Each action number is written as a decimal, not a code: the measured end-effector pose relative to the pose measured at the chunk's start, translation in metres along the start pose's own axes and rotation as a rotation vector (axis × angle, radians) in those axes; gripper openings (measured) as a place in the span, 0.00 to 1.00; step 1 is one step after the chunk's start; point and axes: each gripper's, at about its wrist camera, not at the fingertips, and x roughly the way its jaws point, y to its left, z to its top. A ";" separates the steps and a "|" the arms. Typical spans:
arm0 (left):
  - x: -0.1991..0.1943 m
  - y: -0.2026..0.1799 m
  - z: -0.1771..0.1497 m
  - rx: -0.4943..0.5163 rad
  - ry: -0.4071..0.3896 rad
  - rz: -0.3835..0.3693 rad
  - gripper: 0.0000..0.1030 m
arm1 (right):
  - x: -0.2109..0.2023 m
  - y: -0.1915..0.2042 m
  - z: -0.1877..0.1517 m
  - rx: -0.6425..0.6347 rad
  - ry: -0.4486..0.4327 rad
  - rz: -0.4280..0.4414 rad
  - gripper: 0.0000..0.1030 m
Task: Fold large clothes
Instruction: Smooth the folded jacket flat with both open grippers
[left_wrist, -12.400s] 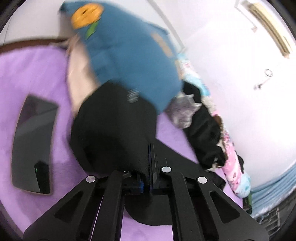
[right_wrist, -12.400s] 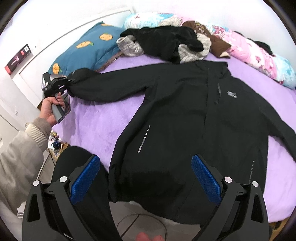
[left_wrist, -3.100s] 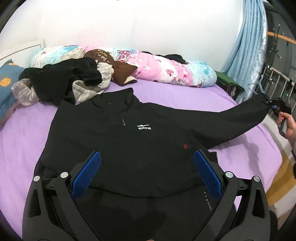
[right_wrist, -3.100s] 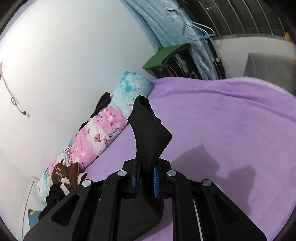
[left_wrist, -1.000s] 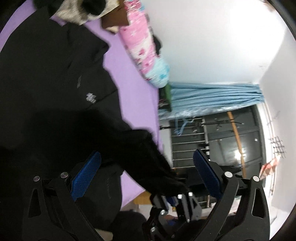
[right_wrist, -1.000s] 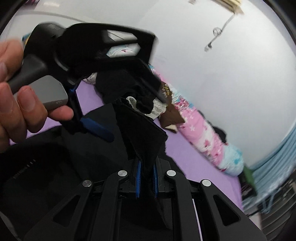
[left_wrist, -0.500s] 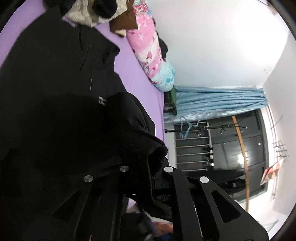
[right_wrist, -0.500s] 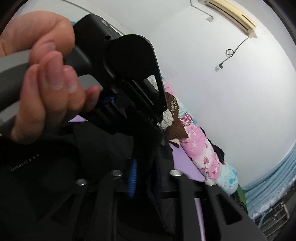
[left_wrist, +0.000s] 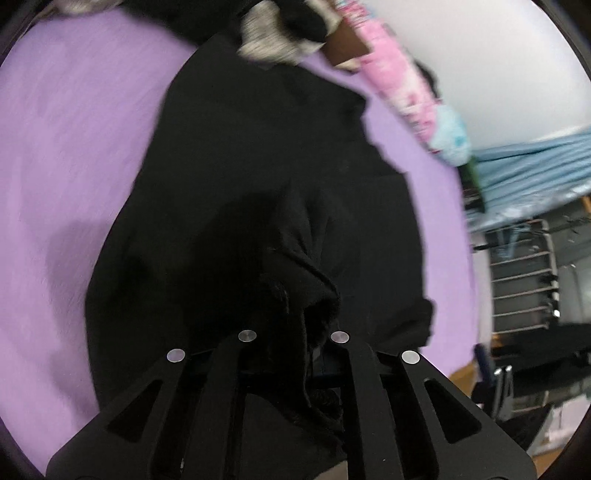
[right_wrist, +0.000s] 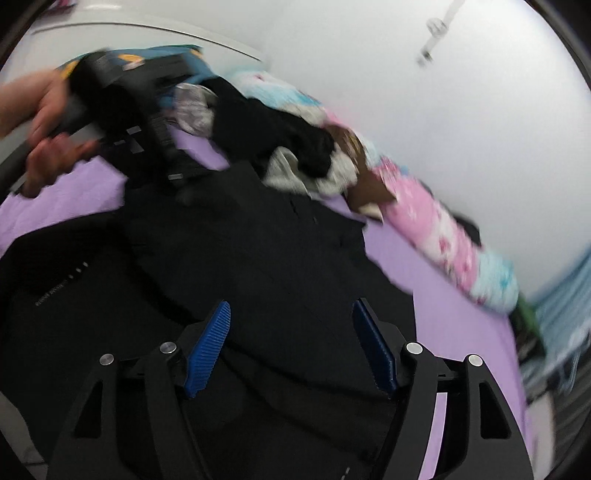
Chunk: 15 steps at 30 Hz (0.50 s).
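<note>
Left hand-held gripper (left_wrist: 291, 365) on sleeve (left_wrist: 295, 280) (black)

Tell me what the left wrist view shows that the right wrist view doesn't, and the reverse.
Left wrist only: the left gripper shut on a bunched sleeve cuff of the black jacket, with a metal rack off the bed's edge.

Right wrist only: the right gripper, jaws opening with nothing pinched between them, above the jacket; a hand holding the other gripper; a blue pillow.

Both: the jacket on the purple bedspread, the pink floral quilt and the blue curtain.
</note>
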 end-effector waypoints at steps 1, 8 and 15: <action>0.004 0.004 -0.001 -0.005 0.009 0.022 0.15 | 0.004 -0.007 -0.006 0.024 0.010 0.004 0.66; -0.011 0.022 -0.002 0.005 -0.018 0.191 0.35 | 0.027 -0.043 -0.028 0.153 0.070 0.002 0.67; -0.060 0.012 -0.003 0.075 -0.186 0.451 0.51 | 0.029 -0.053 -0.021 0.186 0.045 -0.010 0.75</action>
